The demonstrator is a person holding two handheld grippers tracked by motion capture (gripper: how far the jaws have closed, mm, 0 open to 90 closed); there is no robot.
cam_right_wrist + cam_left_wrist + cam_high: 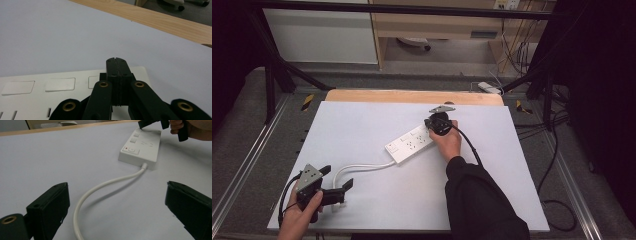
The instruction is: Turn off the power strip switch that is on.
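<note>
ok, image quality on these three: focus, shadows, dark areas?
High view: table evenly lit, surroundings dark, slight softness. Left gripper view: power strip and cable fairly sharp, soft shadow beside the cable. Right gripper view: right gripper sharp, wooden edge behind blurred.

Grey carpet floor (247, 120), wooden cabinet (437, 25), perhaps shelving

A white power strip (410, 144) lies flat and slantwise near the table's middle — square switches along one edge, one showing a red dot — its white cord (362, 167) curving away.
</note>
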